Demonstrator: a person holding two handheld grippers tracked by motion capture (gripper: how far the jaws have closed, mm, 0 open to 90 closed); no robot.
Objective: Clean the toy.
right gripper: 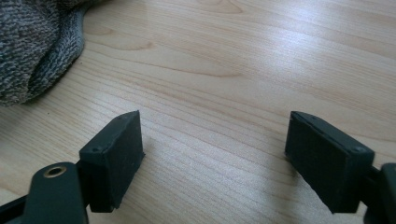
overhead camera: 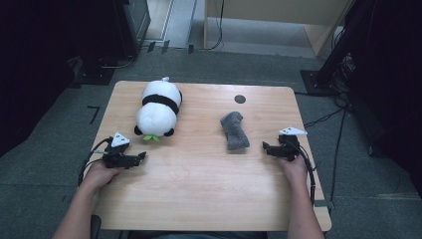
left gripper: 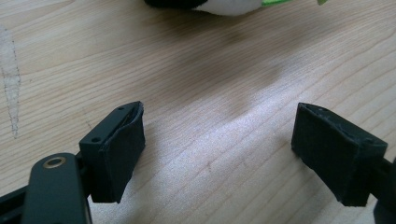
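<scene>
The grey sock (overhead camera: 234, 130) lay flat on the table (overhead camera: 209, 189), right of the panda toy (overhead camera: 158, 107) and well apart from it. Its long axis ran away from the person, the far end leaning slightly toward the panda toy and bunched up there, the near end wider and flatter. In the right gripper view its knitted edge (right gripper: 32, 51) sat at the upper left, clear of the jaws. It seemed to rest loose where either tool could reach it.

The panda toy lay lengthwise too, its black-eared head toward the person with a green leaf (overhead camera: 151, 138) at the near end.

The right gripper (overhead camera: 268, 148) rested low over the wood on the far side of the sock from the panda toy, near the sock's near end, its jaws spread wide with nothing between them. The left gripper (overhead camera: 141, 157) sat just on the person's side of the panda toy, jaws likewise wide apart and empty. Both looked poised to start, each facing its nearer thing.
</scene>
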